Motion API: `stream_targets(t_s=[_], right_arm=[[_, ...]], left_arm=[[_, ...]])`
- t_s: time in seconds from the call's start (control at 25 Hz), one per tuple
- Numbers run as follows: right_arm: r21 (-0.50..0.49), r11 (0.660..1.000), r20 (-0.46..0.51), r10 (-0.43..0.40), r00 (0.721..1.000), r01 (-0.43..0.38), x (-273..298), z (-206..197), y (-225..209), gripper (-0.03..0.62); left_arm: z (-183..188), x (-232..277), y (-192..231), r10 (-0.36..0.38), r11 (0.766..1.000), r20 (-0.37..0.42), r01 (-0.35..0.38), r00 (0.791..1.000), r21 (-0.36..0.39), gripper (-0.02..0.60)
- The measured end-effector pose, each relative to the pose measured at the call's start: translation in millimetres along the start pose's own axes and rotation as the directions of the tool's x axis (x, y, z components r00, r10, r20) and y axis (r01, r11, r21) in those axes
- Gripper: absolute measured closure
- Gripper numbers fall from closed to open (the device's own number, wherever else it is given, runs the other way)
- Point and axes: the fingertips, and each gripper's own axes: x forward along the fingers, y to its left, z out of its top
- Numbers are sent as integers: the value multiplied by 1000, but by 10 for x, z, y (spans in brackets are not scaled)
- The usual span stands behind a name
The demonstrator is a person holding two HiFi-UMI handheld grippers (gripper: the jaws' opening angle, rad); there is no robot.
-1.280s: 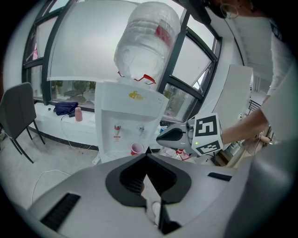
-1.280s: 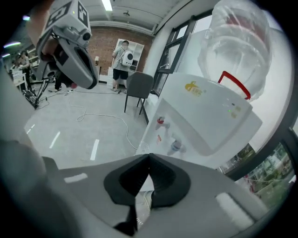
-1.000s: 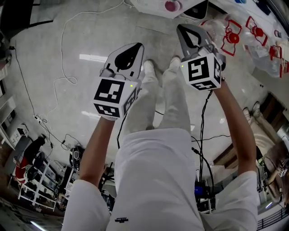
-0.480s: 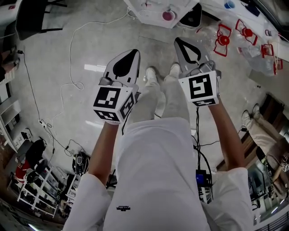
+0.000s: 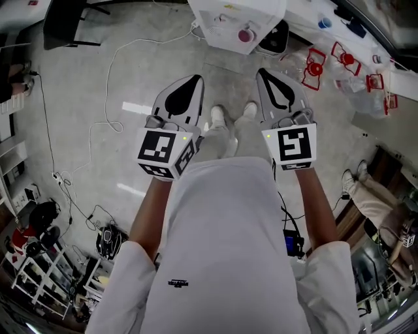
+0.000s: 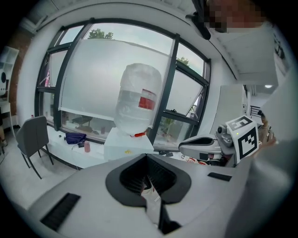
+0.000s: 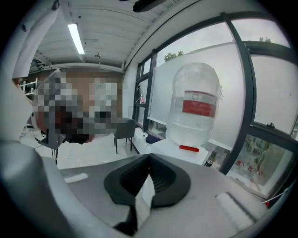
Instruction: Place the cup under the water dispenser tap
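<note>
The white water dispenser (image 5: 228, 16) stands on the floor at the top of the head view, ahead of the person's feet. A pink, round, cup-like thing (image 5: 245, 36) sits at its front. In the left gripper view the dispenser (image 6: 125, 145) carries a big clear bottle (image 6: 138, 98), with a red tap (image 6: 139, 135) under it. The right gripper view shows the same bottle (image 7: 195, 104) and tap (image 7: 188, 148). My left gripper (image 5: 194, 79) and right gripper (image 5: 262, 72) are held side by side, pointing toward the dispenser. Both are shut with nothing between their jaws.
Red-framed objects (image 5: 315, 67) and a clear bag lie on the floor at the right. A black bin (image 5: 275, 39) stands beside the dispenser. A white cable (image 5: 108, 98) loops across the floor at the left, near a dark chair (image 5: 62, 23). A grey chair (image 6: 31, 139) stands by the window.
Both grippers have risen and now sit lower in the head view, nearer the body. The dispenser has come further into view at the top. Both stay shut.
</note>
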Motion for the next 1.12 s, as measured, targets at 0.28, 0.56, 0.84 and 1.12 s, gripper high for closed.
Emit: stream_targets(t_s=[0.28, 0.56, 0.84, 1.12], right_arm=[[16, 999, 40, -38, 999, 37, -272, 267, 31, 583], [65, 994, 69, -90, 994, 85, -502, 430, -38, 583], [101, 988, 106, -126, 986, 115, -656, 554, 9, 583], [109, 985, 104, -144, 984, 132, -708, 553, 68, 583]], left_arm=[[268, -282, -9, 18, 1000, 62, -18, 998, 4, 583], [432, -486, 18, 37, 999, 123, -35, 992, -19, 583], [512, -656, 4, 34, 999, 158, -32, 987, -13, 583], [476, -733, -50, 8, 1000, 161, -8, 987, -1, 583]])
